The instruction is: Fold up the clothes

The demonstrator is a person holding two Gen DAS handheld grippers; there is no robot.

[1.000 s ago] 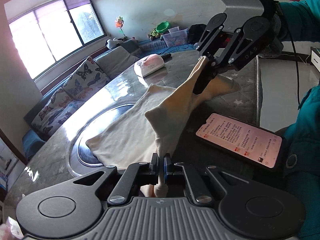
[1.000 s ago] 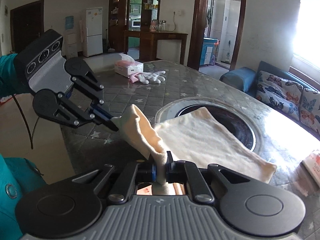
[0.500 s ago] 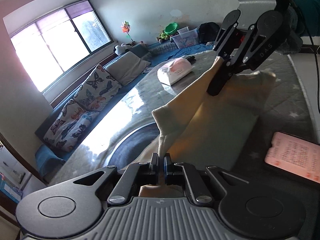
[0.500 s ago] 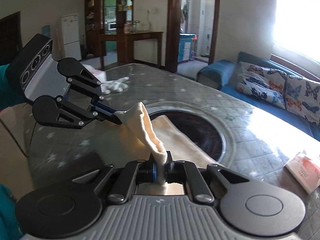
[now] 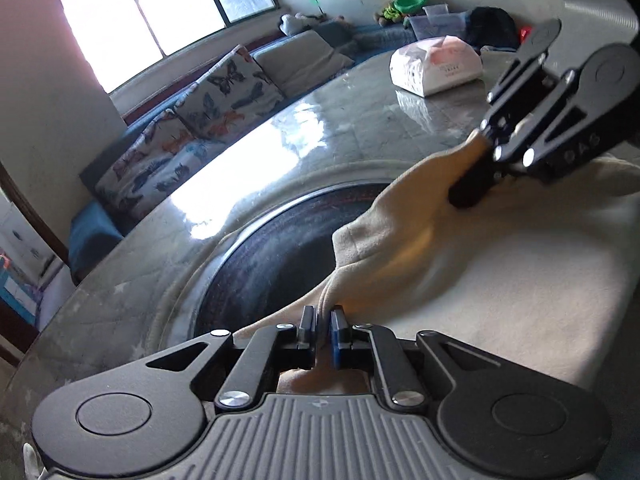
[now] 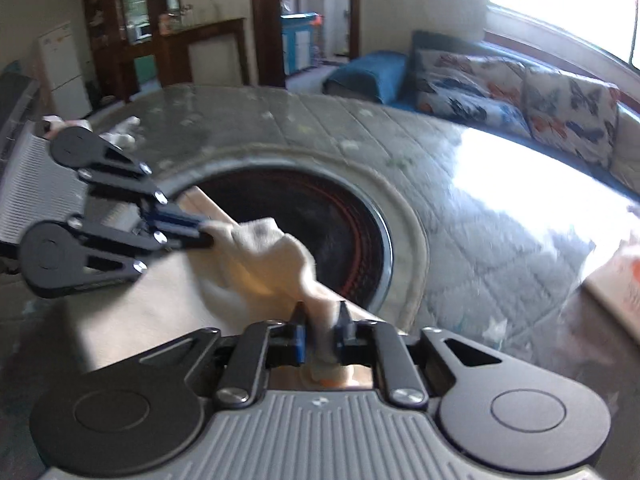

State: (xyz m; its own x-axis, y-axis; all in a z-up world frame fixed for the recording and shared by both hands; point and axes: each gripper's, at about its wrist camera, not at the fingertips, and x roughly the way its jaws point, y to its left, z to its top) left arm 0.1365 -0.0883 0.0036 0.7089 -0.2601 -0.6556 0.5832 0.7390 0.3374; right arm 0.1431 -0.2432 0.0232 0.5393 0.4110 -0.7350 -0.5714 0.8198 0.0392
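A person working two handheld grippers folded a cream garment (image 5: 500, 280) on a round table (image 5: 280, 148) covered in a glossy star-quilted sheet. The cloth lay spread over the near half of the table, its far edge doubled over and draped across the rim of the dark circular inset (image 5: 276, 256) at the table's centre. The left gripper (image 5: 323, 330) had a bunched edge of the fabric between its jaws, which had just been opening and showed a narrow gap beside the cloth; whether the pads still pressed on it could not be told. The right gripper (image 6: 320, 334), its jaws likewise just parting, had another pinch of the same edge standing between its pads, with slight daylight on one side. Seen from each wrist camera, the opposite gripper reached in from the side, its fingertips buried in the raised fold. A packet of tissues (image 5: 436, 64) sat on the far side of the table, well apart from the cloth. Butterfly-print cushions (image 5: 192, 120) lined a blue sofa under the bright window (image 5: 160, 4).
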